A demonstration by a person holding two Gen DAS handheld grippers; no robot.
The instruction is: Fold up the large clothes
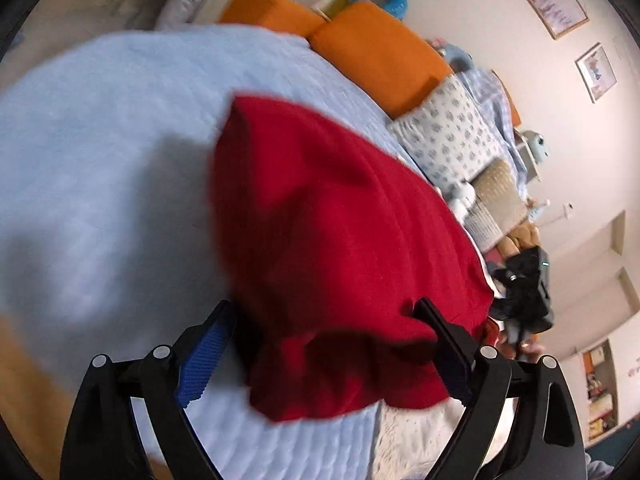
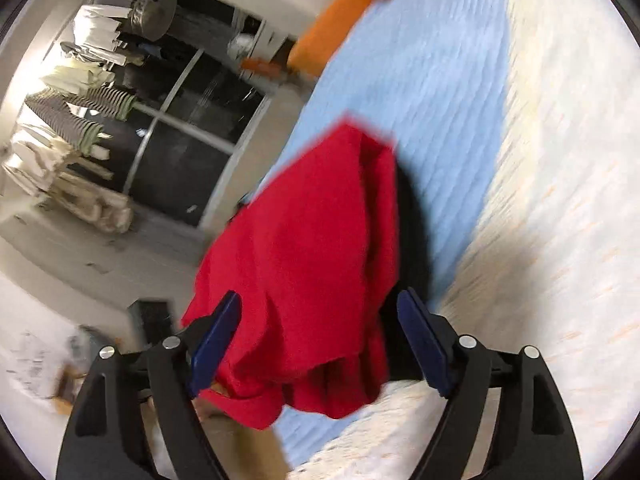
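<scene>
ok so on my feeds rn: left wrist cam first. Far left it's mostly the light blue quilted bedspread, w/ a tan strip at the lower edge that I can't make out, too blurry. Moving in, the left gripper has its jaws spread wide. Blue pad on the left finger is well clear of the cloth; right finger has fabric draped against it, but nothing's pinched, so I'd call it released. Between and just past the fingers sits the red garment: solid red, no print I can see, soft knit look, lying on the bedspread in a rough folded slab w/ a fairly crisp far corner and a bunched, rumpled near edge that hangs toward the cam. Behind it to the right, two orange cushions, then a patterned white pillow, and pictures on the wall. Far right there's smth black near the garment's edge, prob the other gripper, can't say for sure.

Right wrist cam: left side is a dark window w/ clothes hung beside it. Right gripper also wide apart. The red garment fills the gap btwn the fingers and brushes the left blue pad; right pad stands clear, so no clamp here either. Near edge looks wrinkled and gathered. Blue bedspread runs to its right, then a white textured cover.
</scene>
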